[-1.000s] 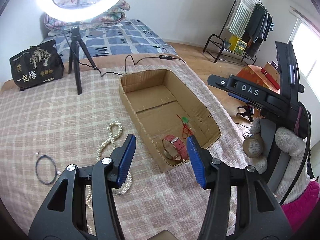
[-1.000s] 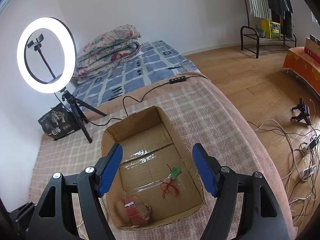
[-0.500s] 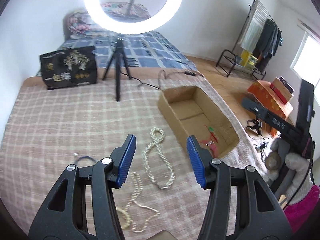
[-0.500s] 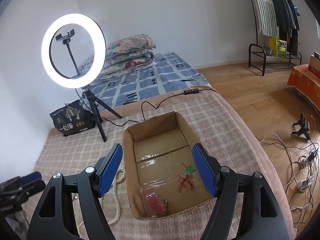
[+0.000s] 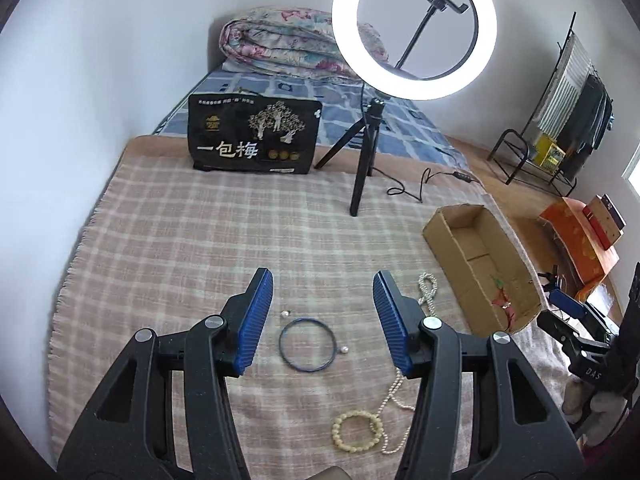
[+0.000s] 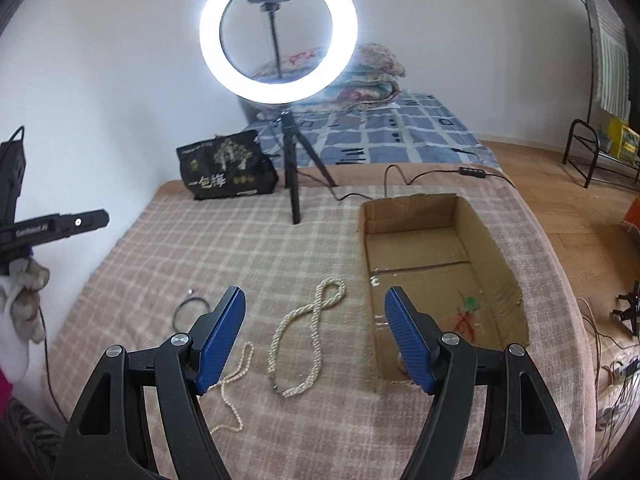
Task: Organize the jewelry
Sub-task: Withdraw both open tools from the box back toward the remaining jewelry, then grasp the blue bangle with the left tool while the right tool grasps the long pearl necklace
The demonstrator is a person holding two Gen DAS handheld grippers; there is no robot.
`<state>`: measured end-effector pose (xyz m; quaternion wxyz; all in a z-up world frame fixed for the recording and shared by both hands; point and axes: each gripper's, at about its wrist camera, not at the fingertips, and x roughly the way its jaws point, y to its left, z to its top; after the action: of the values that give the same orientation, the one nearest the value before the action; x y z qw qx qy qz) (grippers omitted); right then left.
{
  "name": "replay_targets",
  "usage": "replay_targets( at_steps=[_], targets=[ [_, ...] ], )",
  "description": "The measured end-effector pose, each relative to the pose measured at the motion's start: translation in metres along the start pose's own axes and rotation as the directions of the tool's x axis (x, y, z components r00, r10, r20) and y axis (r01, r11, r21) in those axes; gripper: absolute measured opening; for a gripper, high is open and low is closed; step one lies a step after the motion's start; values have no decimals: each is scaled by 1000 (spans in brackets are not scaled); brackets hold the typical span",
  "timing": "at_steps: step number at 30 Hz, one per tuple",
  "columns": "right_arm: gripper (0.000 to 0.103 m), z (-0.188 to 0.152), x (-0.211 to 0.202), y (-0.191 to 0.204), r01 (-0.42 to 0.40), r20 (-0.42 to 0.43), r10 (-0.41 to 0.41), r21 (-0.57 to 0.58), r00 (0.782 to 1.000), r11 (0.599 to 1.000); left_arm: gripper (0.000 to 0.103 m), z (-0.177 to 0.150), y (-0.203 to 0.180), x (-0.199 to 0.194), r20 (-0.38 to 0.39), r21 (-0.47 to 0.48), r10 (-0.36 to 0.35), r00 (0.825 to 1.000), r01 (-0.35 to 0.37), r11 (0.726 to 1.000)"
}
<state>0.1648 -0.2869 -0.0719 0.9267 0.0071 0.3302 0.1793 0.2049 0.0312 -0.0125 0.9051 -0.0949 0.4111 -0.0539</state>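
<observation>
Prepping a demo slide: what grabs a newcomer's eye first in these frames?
The lit ring light on its tripod dominates the far side of the checked blanket. Next come each view's blue-padded jaws, open and empty: the left gripper hangs over a blue wire bangle, the right gripper over a twisted pearl necklace beside the cardboard box.

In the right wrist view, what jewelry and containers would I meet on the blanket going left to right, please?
Dark thin wire hoop → thin pale bead chain → thick twisted pearl necklace → open brown cardboard box.
</observation>
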Motion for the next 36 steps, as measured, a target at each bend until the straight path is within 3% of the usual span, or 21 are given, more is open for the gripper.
replay_targets(
  at_steps=[3, 9, 17, 26, 36],
  targets=[
    [72, -12, 8, 18, -36, -51, 34, -36, 998, 999, 42, -8, 13, 11, -64, -5, 7, 998, -7, 1000],
    [71, -44, 27, 46, -92, -167, 77, -87, 983, 992, 34, -27, 17, 35, -150, 17, 29, 988, -27, 1000],
    [47, -84, 56, 67, -153, -304, 104, -141, 947, 978, 31, -50, 33, 72, -228, -58, -2, 974, -11, 998],
    [34, -101, 86, 76, -173, -370, 88, -202, 925, 964, 28, -60, 39, 108, -304, -59, -10, 953, -8, 998],
    [31, -107, 100, 77, -193, -390, 87, -240, 917, 951, 28, -70, 42, 140, -366, -58, 7, 930, -30, 998]
  ],
)
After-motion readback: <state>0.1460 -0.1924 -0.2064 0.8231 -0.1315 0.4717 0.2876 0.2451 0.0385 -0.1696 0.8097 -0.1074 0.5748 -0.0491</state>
